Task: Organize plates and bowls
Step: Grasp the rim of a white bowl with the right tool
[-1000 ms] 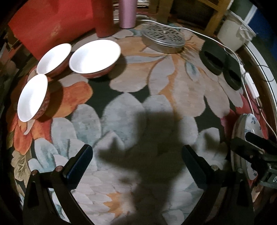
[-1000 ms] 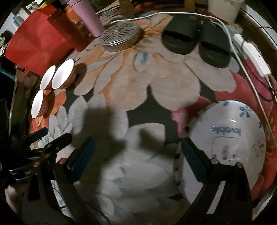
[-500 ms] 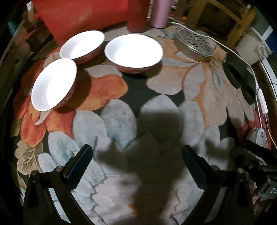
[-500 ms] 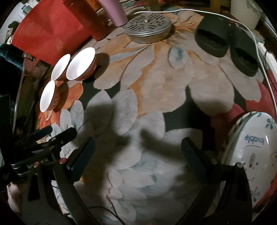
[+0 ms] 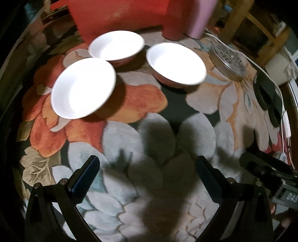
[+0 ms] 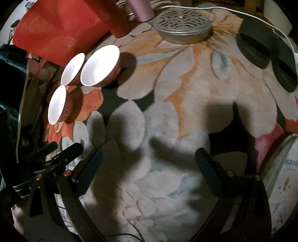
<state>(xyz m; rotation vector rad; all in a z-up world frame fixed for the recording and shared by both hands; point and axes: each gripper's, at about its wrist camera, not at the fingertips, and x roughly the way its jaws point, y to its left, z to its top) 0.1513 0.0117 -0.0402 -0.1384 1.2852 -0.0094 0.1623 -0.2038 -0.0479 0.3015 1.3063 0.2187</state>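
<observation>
Three red bowls with white insides stand on a flowered rug. In the left wrist view the nearest bowl (image 5: 82,87) is ahead and left, a second bowl (image 5: 116,46) sits behind it, and a third bowl (image 5: 176,64) is to the right. My left gripper (image 5: 146,174) hovers open over the rug, short of the bowls, holding nothing. My right gripper (image 6: 149,166) is also open and empty; the bowls (image 6: 99,66) lie far to its left. A white plate with blue print (image 6: 282,173) shows at the right edge of the right wrist view.
A red board (image 5: 119,16) and two tall cups, red (image 6: 113,20) and pink (image 6: 141,8), stand behind the bowls. A perforated metal lid (image 6: 183,25), black slippers (image 6: 268,54) and a white cable (image 6: 223,8) lie at the back right. The other gripper (image 5: 268,171) shows at the right edge.
My left gripper has swung left and closer to the three bowls, which now look larger and more central. The right gripper has drifted left, so the plate has slid to the frame's right edge.
</observation>
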